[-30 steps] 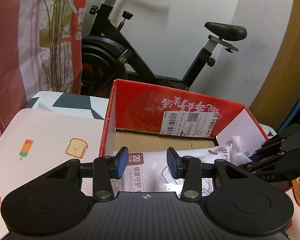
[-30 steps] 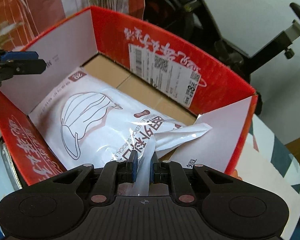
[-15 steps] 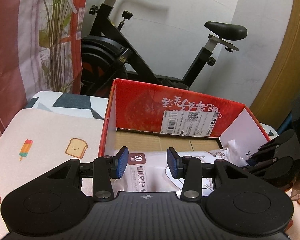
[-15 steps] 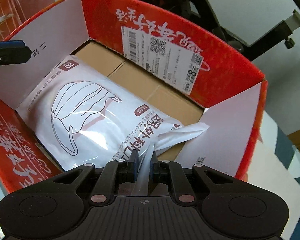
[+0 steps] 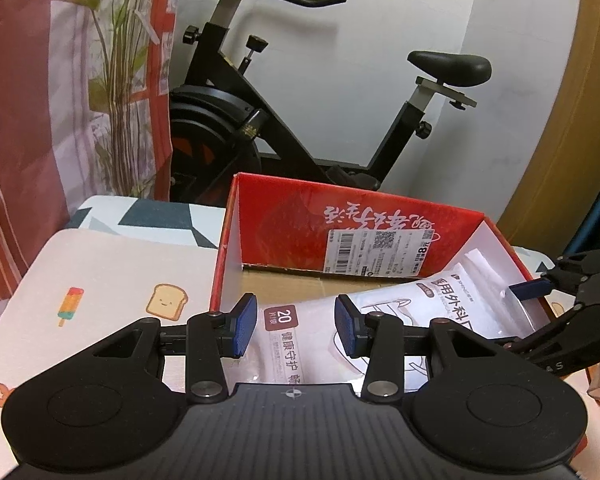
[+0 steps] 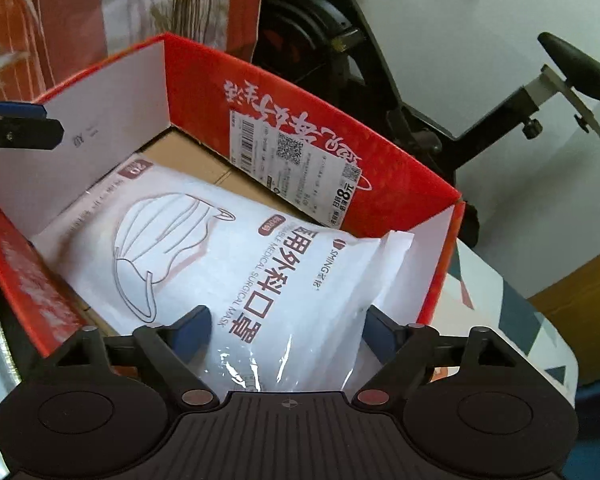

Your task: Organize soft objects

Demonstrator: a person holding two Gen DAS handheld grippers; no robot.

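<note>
state: your right tongs (image 6: 286, 330) have just been opening, released, the white plastic pack of surgical masks (image 6: 236, 264) between them | your left tongs (image 5: 296, 326) parted, empty | pack lies in red cardboard box (image 6: 308, 128) | risk: lifting out snags pack's loose edge
</note>
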